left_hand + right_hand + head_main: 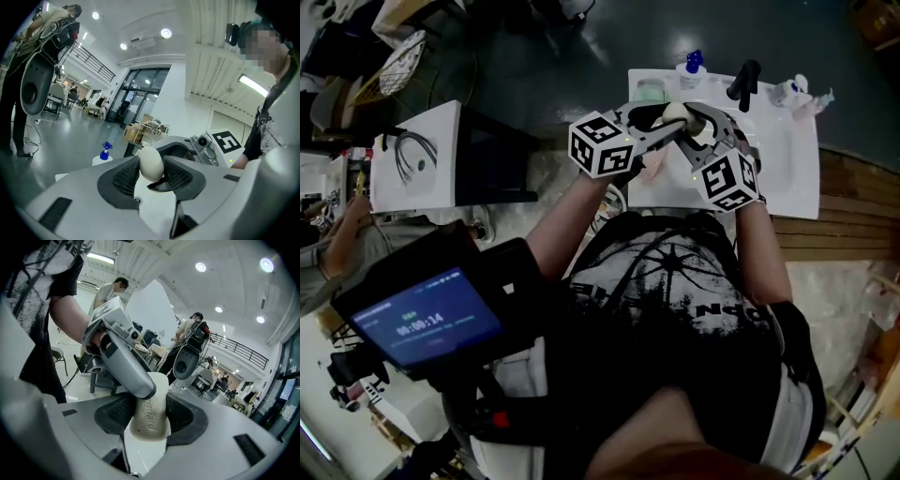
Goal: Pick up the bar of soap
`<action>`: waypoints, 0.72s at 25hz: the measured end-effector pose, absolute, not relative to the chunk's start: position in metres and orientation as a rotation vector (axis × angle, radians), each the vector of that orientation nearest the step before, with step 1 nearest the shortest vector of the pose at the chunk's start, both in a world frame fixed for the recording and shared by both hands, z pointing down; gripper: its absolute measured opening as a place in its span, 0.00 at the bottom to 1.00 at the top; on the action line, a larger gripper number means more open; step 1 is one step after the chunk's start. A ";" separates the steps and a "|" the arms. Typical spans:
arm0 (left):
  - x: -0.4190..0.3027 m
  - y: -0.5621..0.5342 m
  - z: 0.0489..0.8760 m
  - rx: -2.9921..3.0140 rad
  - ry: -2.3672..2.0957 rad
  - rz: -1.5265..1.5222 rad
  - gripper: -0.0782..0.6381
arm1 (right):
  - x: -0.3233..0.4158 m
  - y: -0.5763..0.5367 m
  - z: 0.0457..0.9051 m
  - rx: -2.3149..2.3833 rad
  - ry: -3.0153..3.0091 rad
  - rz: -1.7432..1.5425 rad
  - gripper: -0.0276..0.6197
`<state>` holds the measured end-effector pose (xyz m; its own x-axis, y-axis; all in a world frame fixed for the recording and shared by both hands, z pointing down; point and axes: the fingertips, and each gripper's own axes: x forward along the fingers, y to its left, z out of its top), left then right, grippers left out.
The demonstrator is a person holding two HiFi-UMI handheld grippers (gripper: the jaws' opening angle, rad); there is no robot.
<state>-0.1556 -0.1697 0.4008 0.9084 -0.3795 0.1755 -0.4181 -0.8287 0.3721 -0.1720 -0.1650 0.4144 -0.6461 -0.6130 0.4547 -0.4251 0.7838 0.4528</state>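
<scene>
The cream bar of soap point(675, 113) is held up above the white sink point(787, 159), caught between both grippers. My left gripper point(673, 129) reaches in from the left and is shut on the soap point(151, 162), which shows end-on between its dark pads. My right gripper point(692, 124) comes up from the lower right and is also shut on the bar. In the right gripper view the soap's broad embossed face point(151, 417) fills the gap between the pads. There, one jaw of the left gripper point(123, 361) lies across the bar's top.
On the sink's back rim stand a black tap point(743, 82), a blue-capped bottle point(692, 64) and a green dish point(651, 91). A white table with cables point(412, 159) stands to the left. A screen device point(427, 319) hangs at my chest. People stand in the room behind.
</scene>
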 end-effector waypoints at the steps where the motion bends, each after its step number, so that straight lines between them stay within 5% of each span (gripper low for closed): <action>1: -0.149 -0.169 0.401 2.664 -0.569 0.134 0.34 | -0.166 -0.165 0.415 0.778 -2.363 -0.404 0.37; 18: -0.006 -0.176 0.421 2.686 -0.397 0.188 0.34 | -0.023 -0.173 0.435 0.921 -2.310 -0.318 0.37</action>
